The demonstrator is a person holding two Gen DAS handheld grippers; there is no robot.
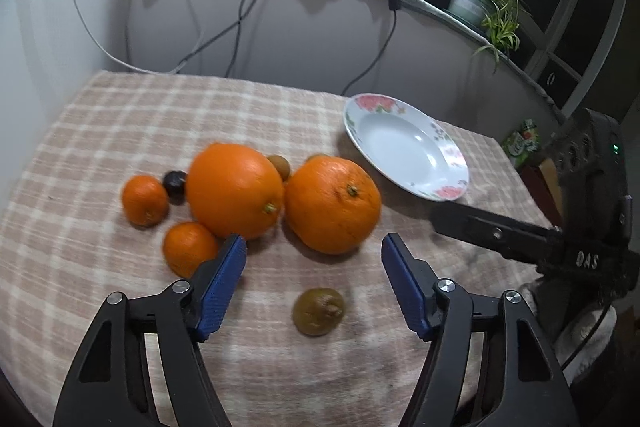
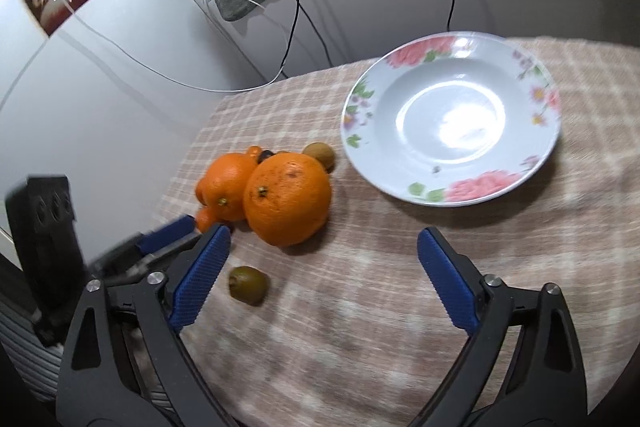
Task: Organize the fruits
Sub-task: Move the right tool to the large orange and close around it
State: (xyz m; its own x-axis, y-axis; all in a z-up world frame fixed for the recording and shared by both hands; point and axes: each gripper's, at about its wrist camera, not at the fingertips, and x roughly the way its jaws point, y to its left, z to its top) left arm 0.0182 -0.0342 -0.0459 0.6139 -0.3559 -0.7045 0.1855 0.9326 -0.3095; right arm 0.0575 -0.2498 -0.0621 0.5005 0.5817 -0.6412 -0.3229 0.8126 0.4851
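On checked cloth (image 1: 120,115), both tools gaping, left tool (image 1: 314,247), right tool (image 2: 324,239), oranges (image 1: 332,205) crowding kiwi (image 1: 319,311), plate (image 2: 536,163) beside.

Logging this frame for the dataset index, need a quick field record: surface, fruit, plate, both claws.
surface: pink-and-cream checked tablecloth
large fruit: two big round oranges, side by side and touching
small fruit: two small mandarins, dark round fruit, brown kiwi behind oranges
loose fruit: brown-green kiwi, lying apart
plate: white floral-rimmed deep plate, holding no fruit
left claw: open, holding nothing
right claw: open, holding nothing
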